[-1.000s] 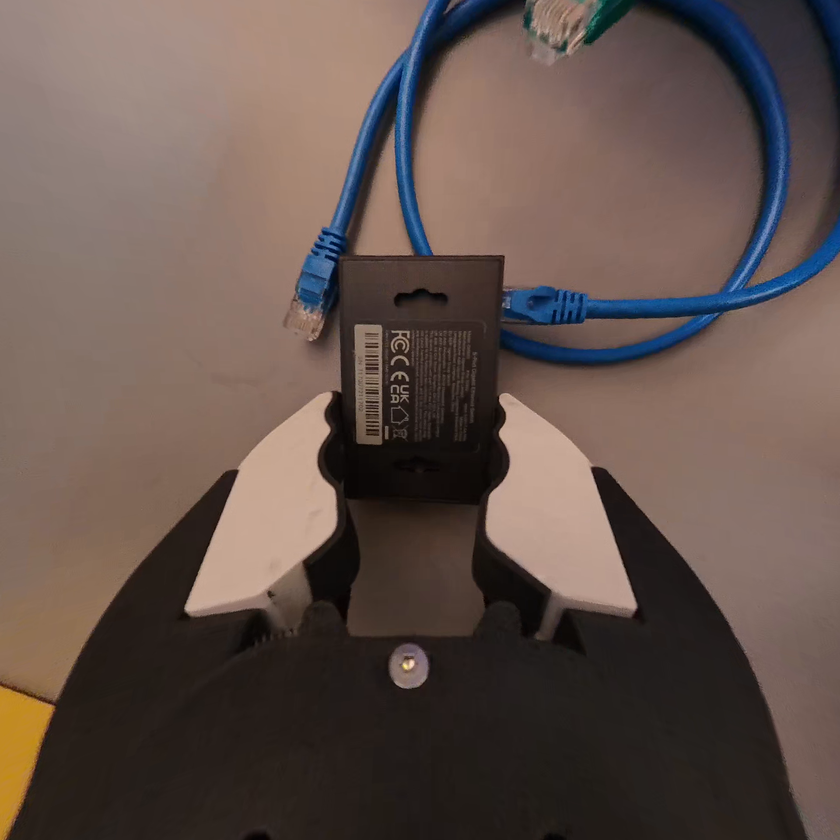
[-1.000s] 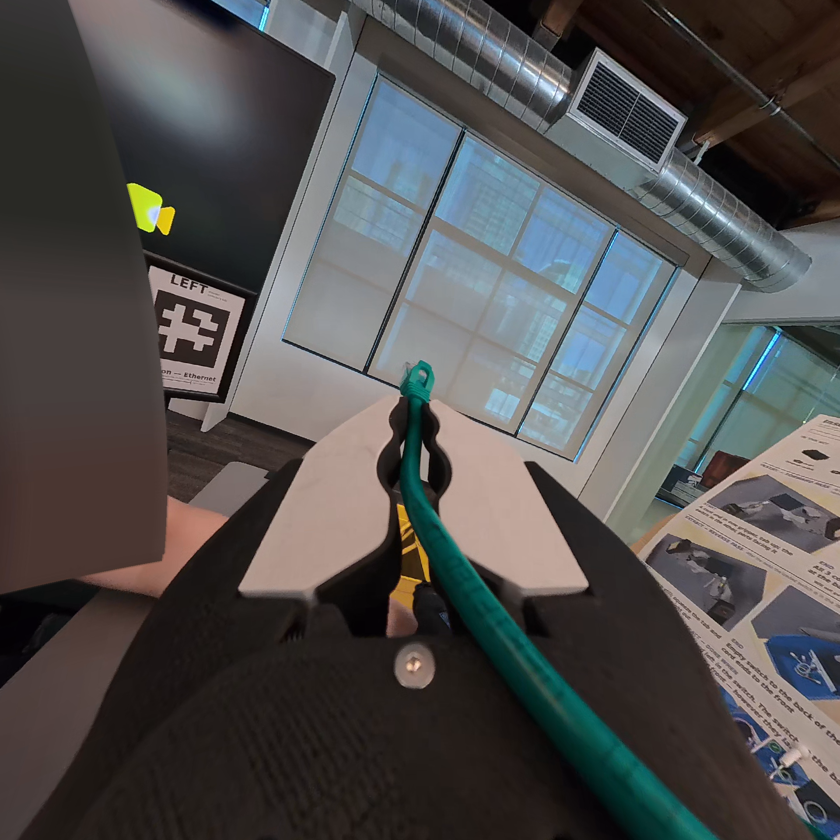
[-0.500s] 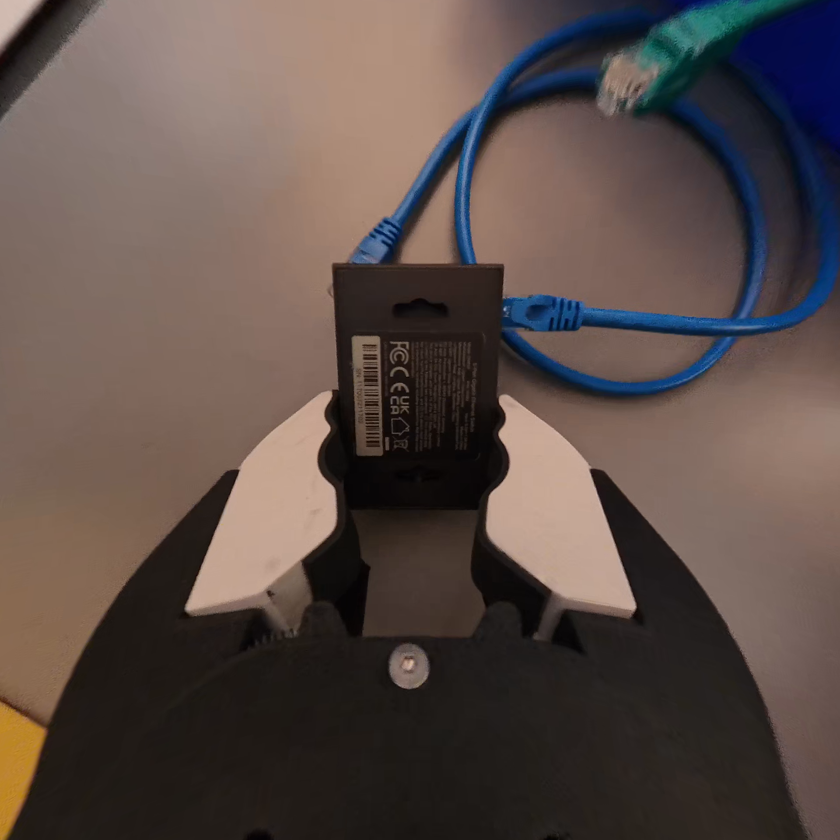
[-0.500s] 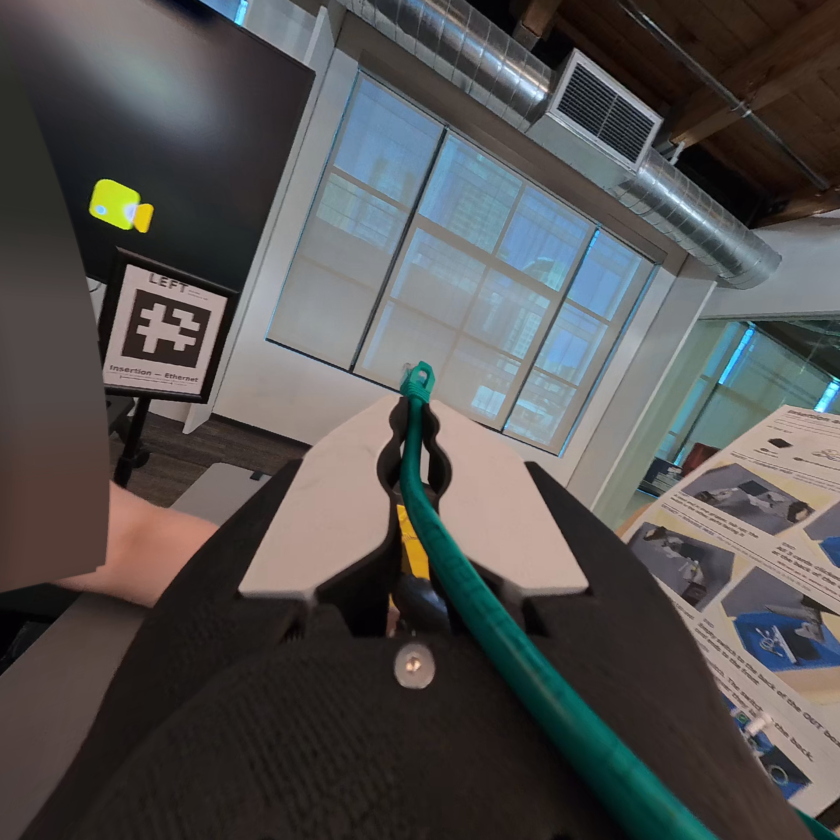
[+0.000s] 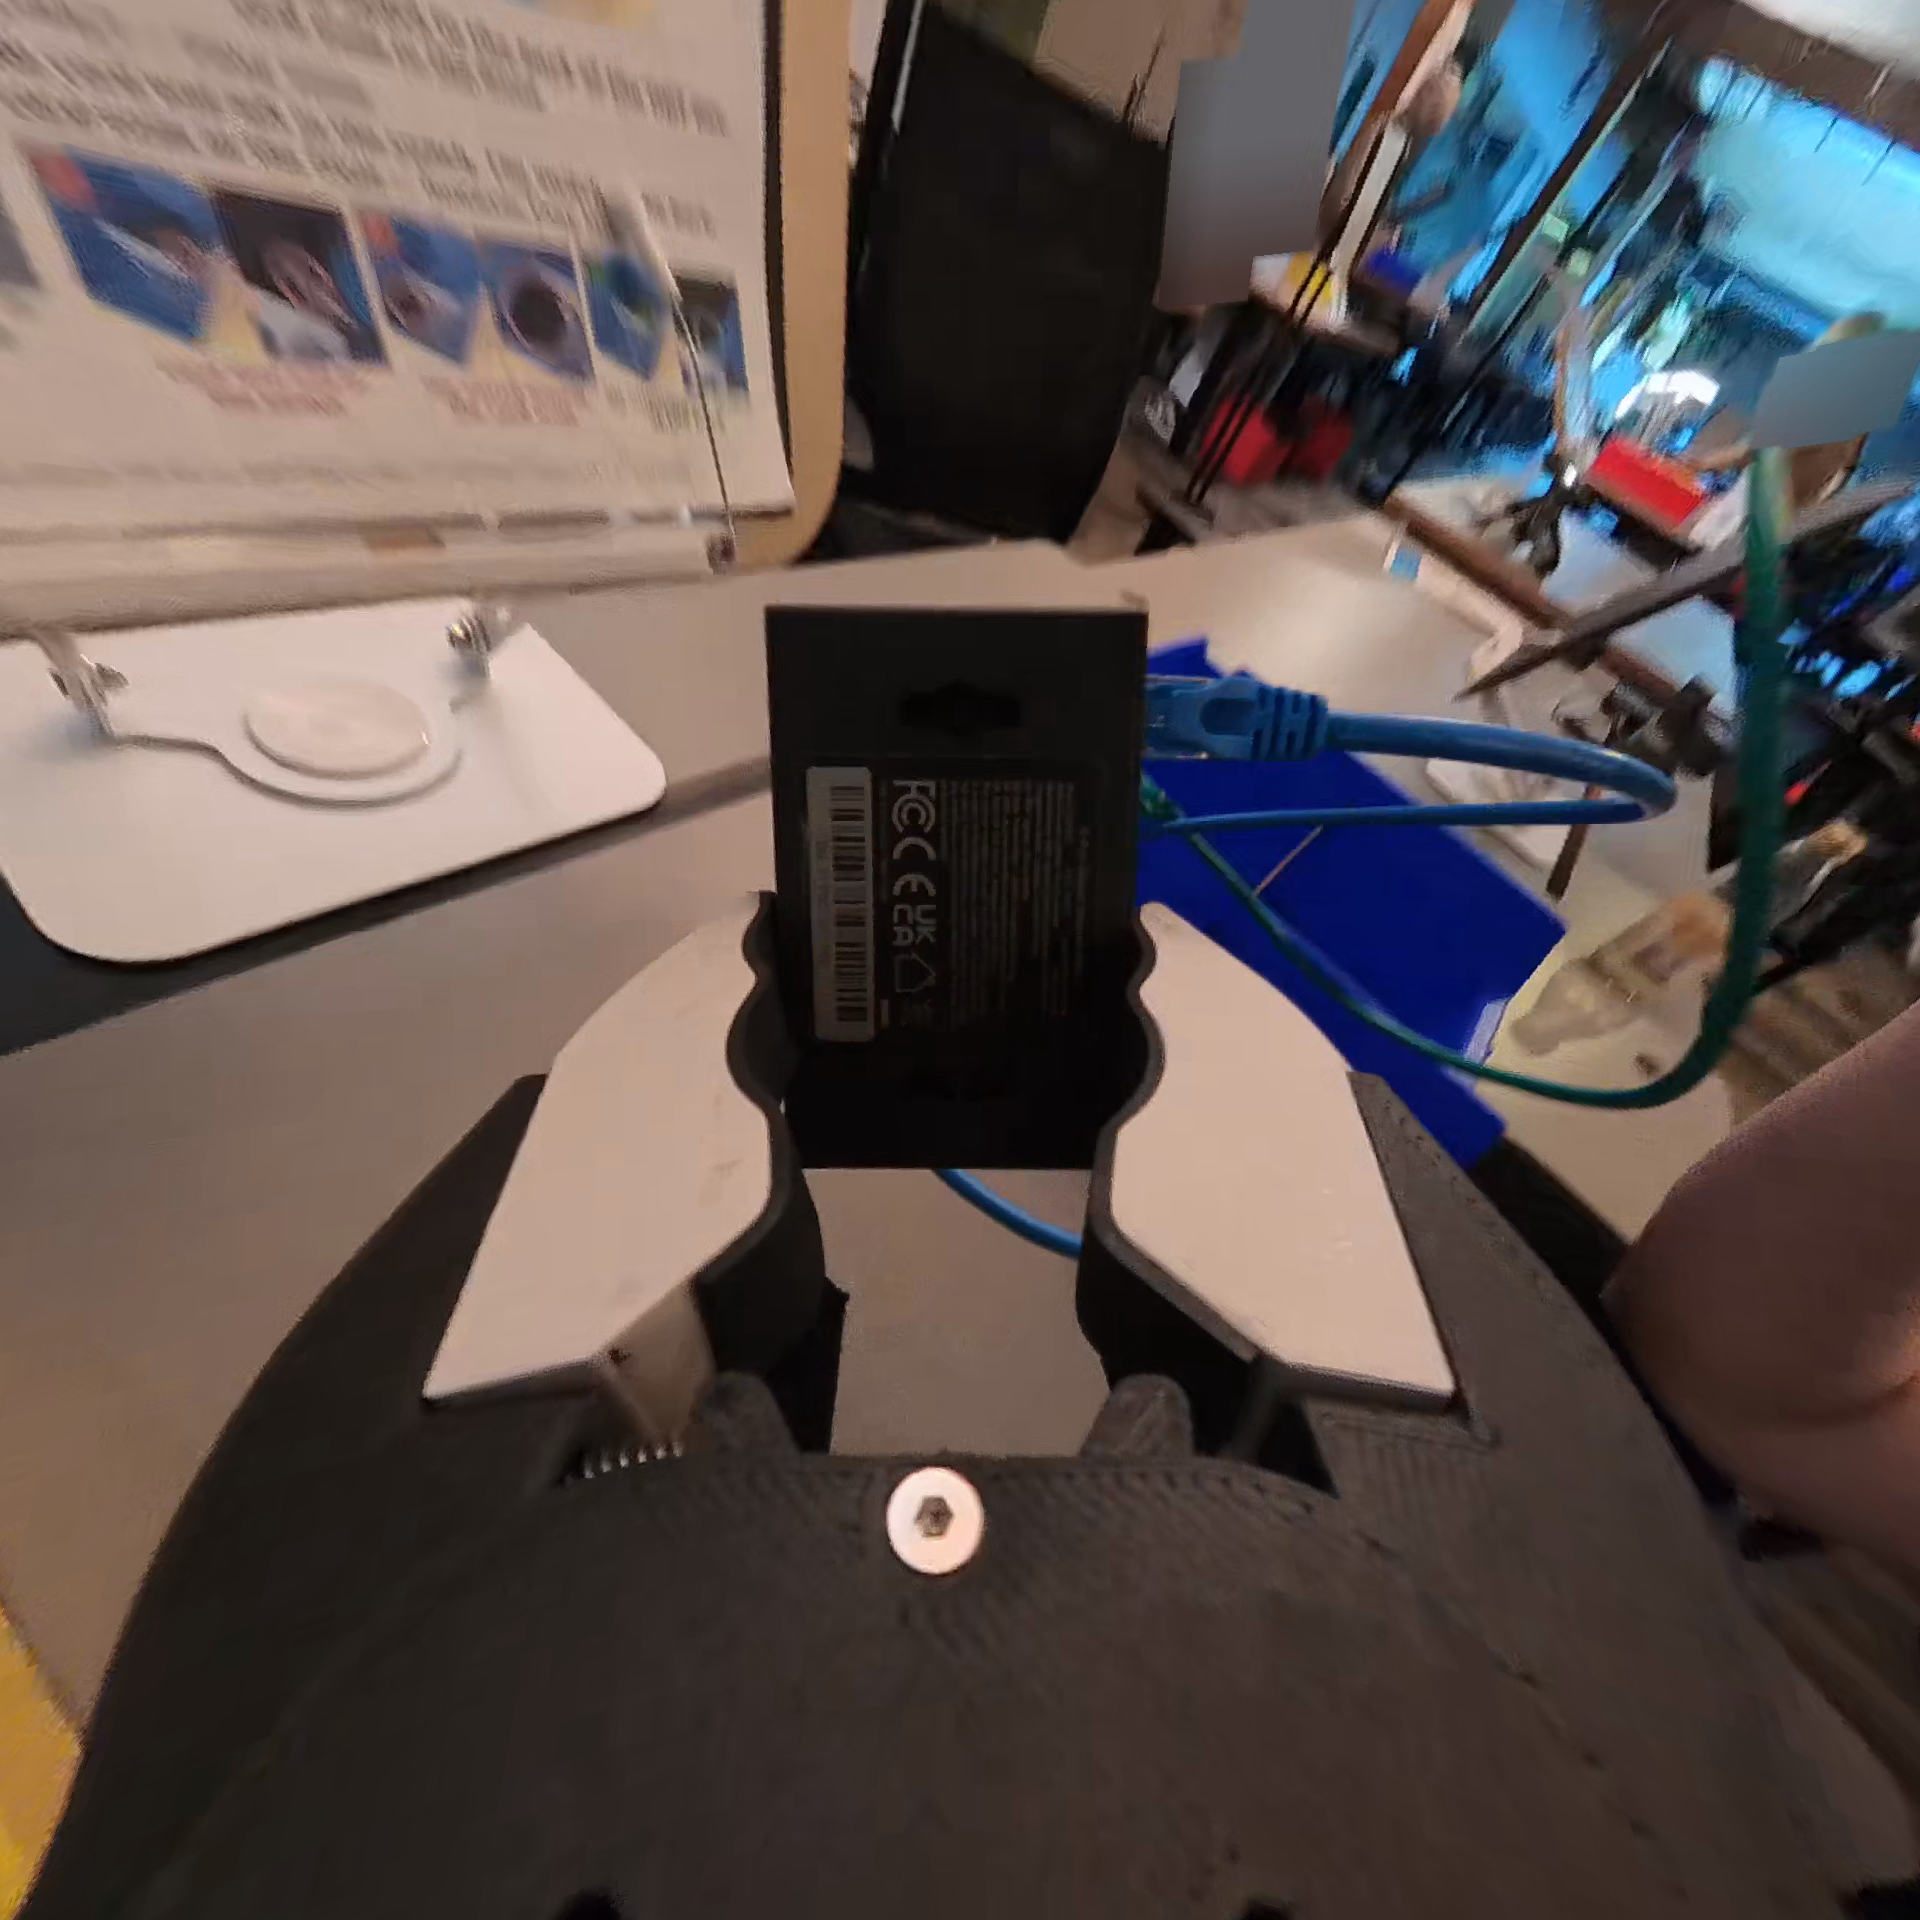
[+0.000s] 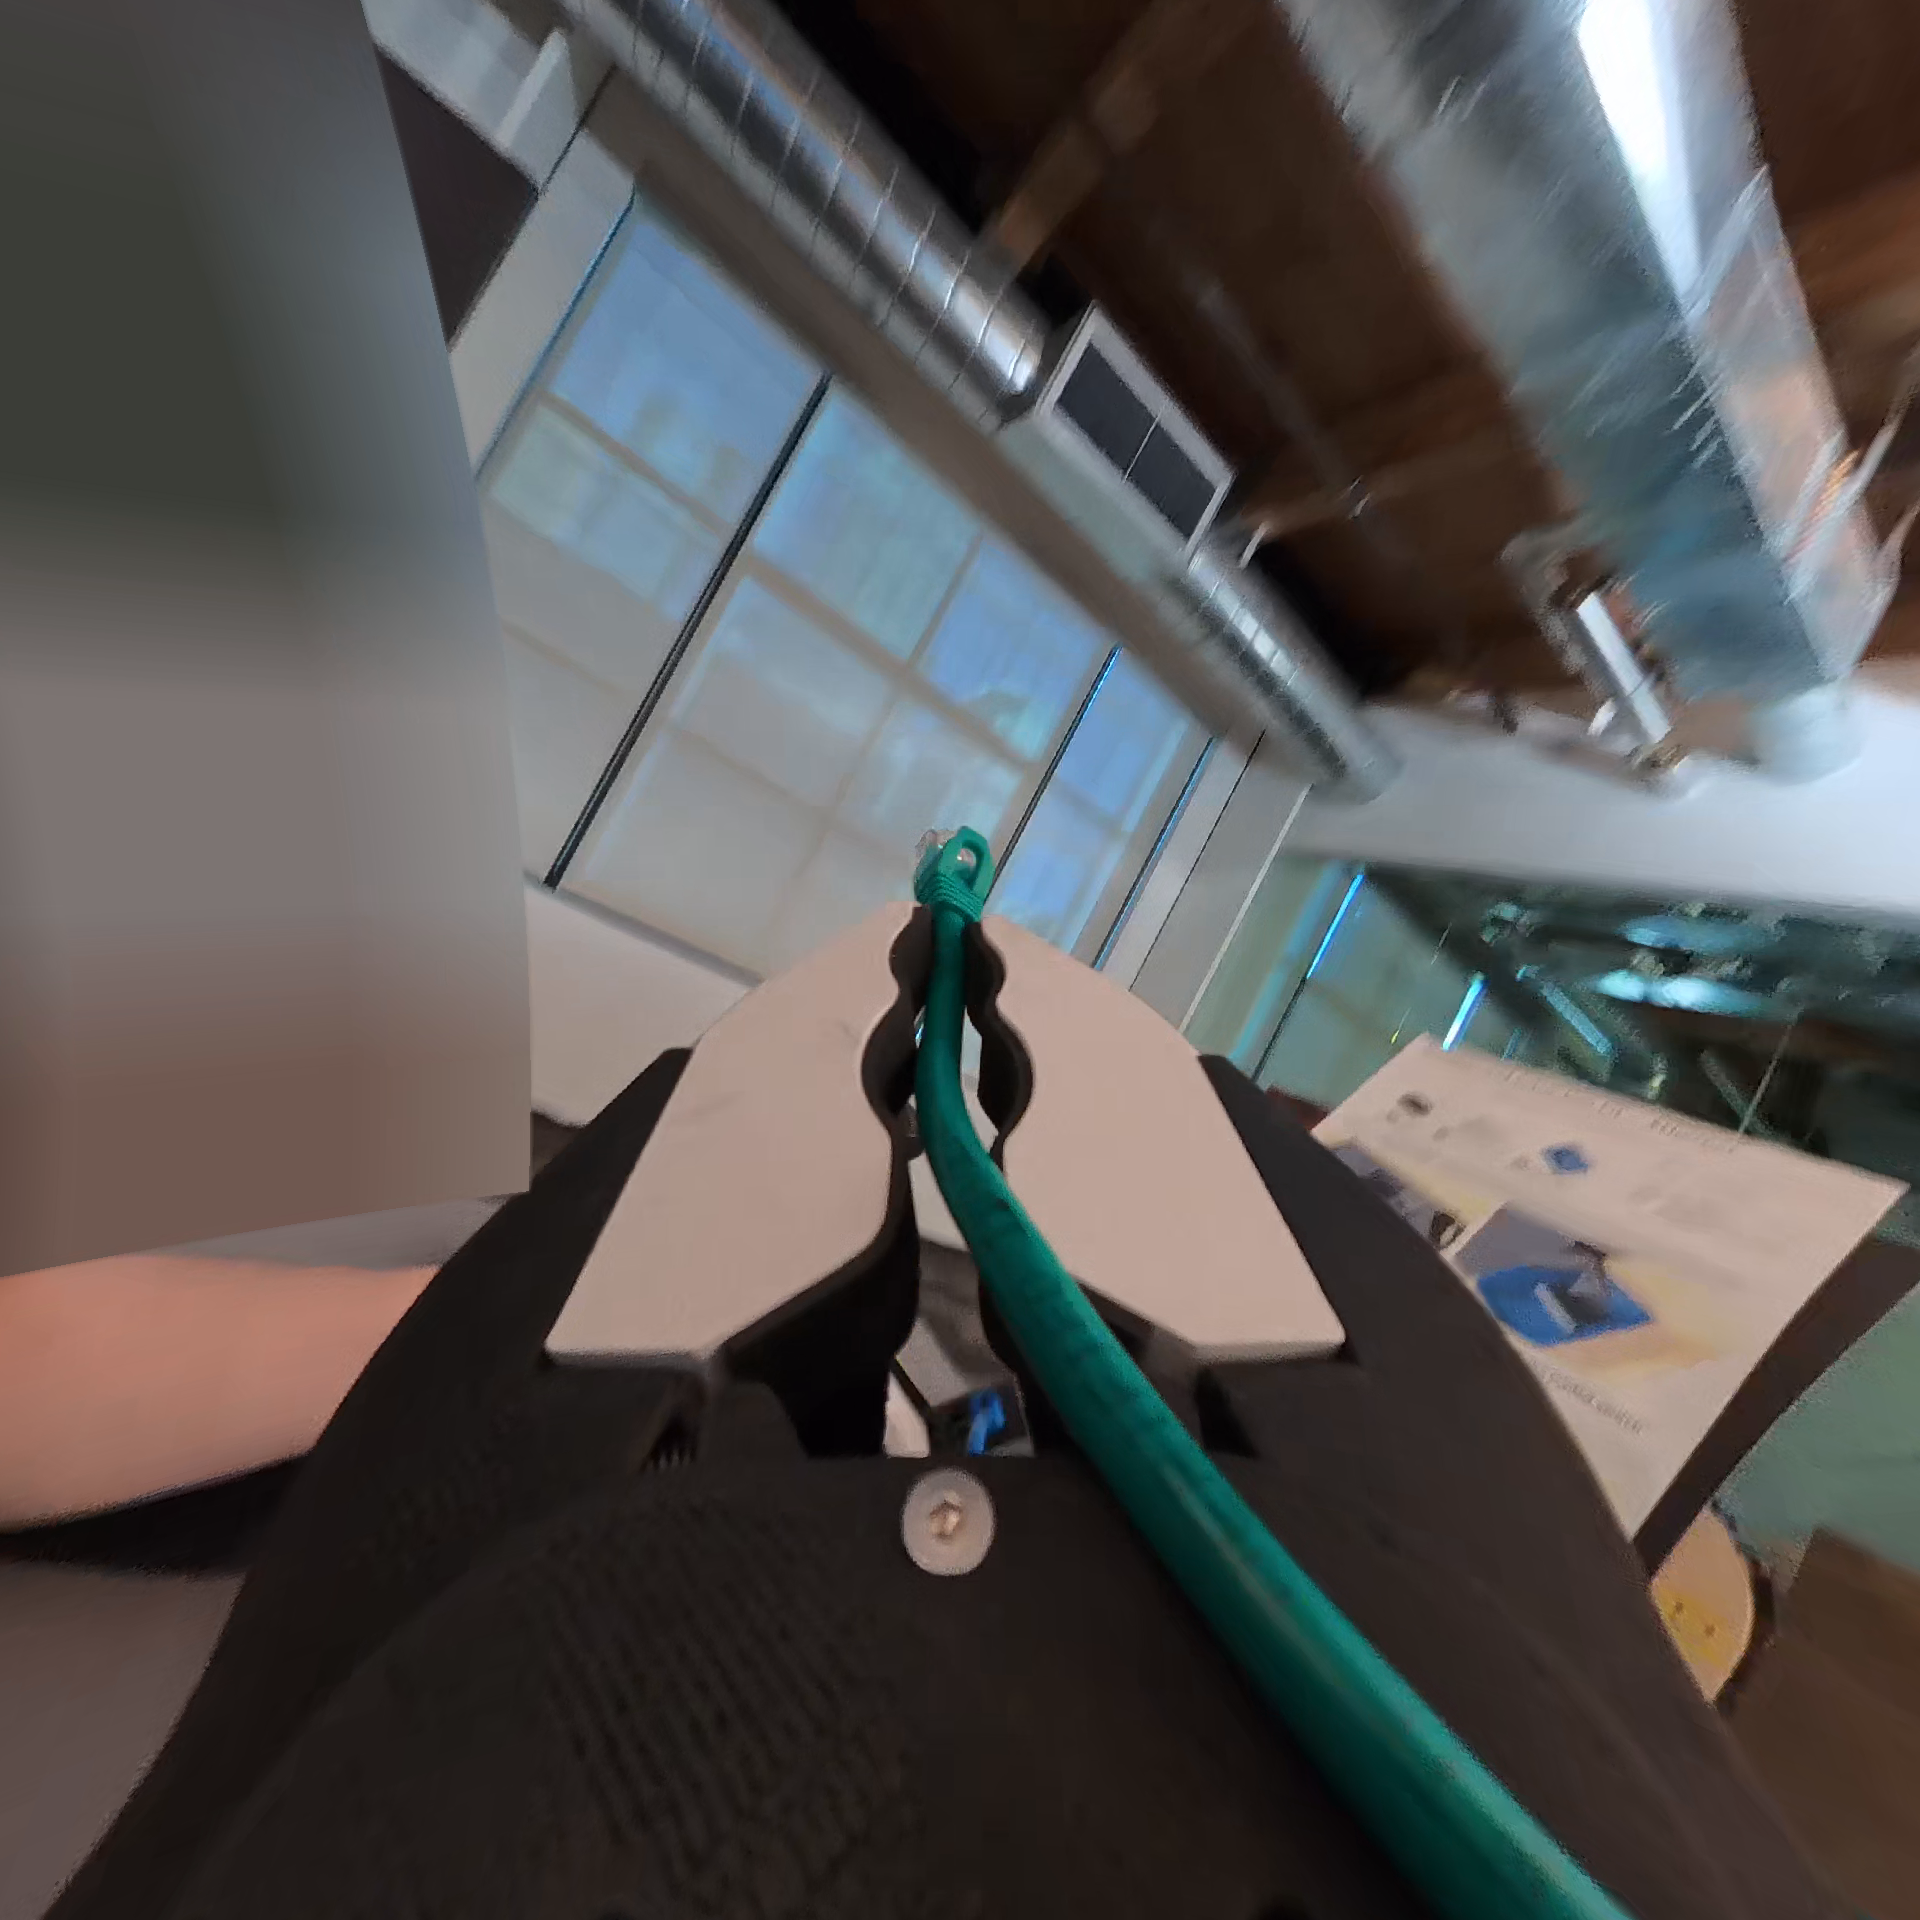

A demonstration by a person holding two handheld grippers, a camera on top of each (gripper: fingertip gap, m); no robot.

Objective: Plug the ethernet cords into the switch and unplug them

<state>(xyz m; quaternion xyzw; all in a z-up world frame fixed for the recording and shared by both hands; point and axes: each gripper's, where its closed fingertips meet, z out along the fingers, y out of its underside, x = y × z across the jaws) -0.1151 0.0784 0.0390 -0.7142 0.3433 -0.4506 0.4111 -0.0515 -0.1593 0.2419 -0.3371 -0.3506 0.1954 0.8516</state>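
My left gripper is shut on the black switch, held up off the table with its labelled underside facing the camera. A blue ethernet cord is plugged into the switch's right side by its blue plug and loops off to the right. A thin green cord hangs at the far right and runs back toward the switch's right side. My right gripper is shut on the green ethernet cord, just behind its green plug, which points up toward the windows.
A blue bin sits on the table behind the switch. A white stand base holds an instruction sheet at the left. A bare arm shows at the left of the right wrist view, a hand at the right of the left wrist view. There is about 30 centimeters between the tips of the two grippers.
My left gripper has tilted up with the switch, from looking down at the table to looking across the room. The right gripper has tilted further up toward the ceiling, still holding the green cord.
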